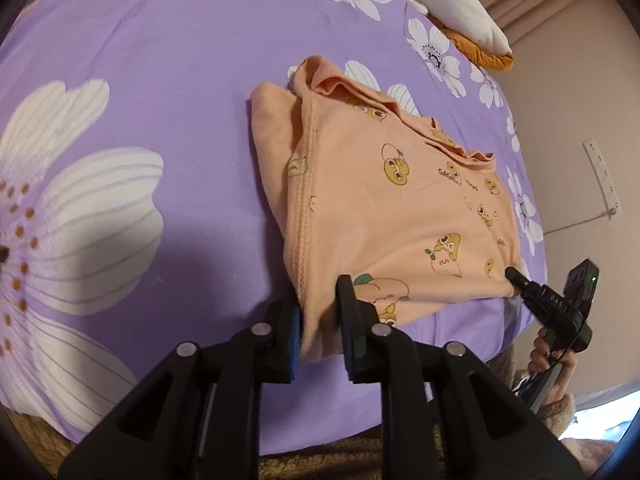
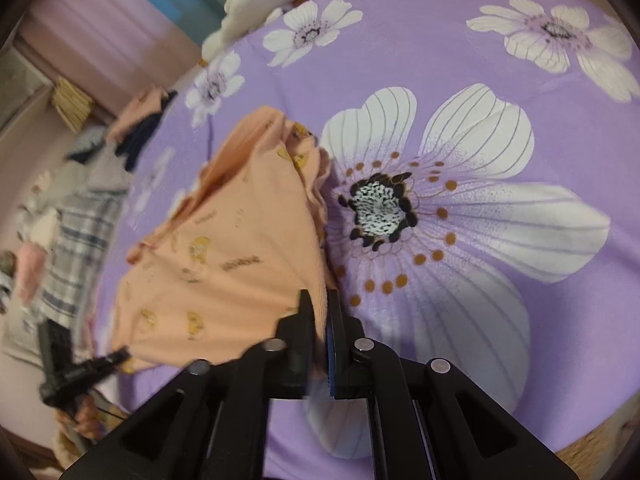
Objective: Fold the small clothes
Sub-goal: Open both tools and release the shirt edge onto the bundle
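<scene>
Both claws point(image 1: 318, 300) point(image 2: 320, 312) pinch garment point(image 1: 380, 208), corners hidden.

one peach garment point(image 1: 384, 200), two hand-held grippers point(image 1: 320, 312) point(image 2: 320, 320), one bedsheet point(image 1: 160, 80)

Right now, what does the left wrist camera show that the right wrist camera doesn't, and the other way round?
Only the left wrist view shows the white wall power strip and the person's right hand.

Only the right wrist view shows the grey plaid clothing pile and the woven straw basket.

Both show the peach cartoon-print top on the purple flowered bedsheet, the cream and orange plush cushion, and the left gripper and right gripper, each gripping a near corner of that top.
</scene>
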Demonstrator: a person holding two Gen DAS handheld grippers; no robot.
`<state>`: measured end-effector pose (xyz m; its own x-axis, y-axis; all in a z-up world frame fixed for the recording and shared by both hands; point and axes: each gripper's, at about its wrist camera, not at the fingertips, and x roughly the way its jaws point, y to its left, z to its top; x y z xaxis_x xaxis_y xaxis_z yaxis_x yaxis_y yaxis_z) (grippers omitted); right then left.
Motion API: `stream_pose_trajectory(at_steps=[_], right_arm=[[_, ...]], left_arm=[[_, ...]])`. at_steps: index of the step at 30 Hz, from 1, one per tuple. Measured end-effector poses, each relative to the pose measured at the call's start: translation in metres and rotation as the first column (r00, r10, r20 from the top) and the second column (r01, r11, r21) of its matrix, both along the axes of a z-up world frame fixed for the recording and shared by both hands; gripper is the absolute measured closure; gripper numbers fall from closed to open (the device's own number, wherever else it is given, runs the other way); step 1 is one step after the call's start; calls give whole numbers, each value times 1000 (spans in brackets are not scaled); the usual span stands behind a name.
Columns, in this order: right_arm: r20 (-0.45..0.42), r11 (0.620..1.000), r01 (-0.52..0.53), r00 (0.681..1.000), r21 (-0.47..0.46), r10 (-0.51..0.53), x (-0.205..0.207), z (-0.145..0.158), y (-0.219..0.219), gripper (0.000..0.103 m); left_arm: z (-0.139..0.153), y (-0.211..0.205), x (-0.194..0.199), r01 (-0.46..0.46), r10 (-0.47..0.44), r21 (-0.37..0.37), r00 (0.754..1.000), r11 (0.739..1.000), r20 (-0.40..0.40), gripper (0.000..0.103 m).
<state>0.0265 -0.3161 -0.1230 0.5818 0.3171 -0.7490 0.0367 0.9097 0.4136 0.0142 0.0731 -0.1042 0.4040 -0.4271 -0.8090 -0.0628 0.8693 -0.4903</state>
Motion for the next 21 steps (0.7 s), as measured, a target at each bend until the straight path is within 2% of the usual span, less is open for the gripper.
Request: stream_pose_trajectory(at_steps=[2,6,10,15,18,21], right_arm=[[27,999,5,1000,-53,-4,-1,14,0,96],[85,992,2,996,-130,9,9,39,0,94],[104,991,-37,993,-127,50,32,48,14,94],[53,987,-121,991,-105,127,70,36,45,94],[23,983,-159,986,-93,162,84,29,61,94],[3,980,-177,984,-88,178,95,23,70,94]], left_arm=[[14,4,1,-8,6,43,999,999,36,83],[50,14,9,-57,38,135,990,989,138,78],[65,7,35,-62,41,118,983,991,176,76],[47,-17,71,1,-9,67,993,998,121,78],[32,-25,91,30,-31,29,998,999,58,79],[20,-33,105,48,-49,37,999,998,21,79]])
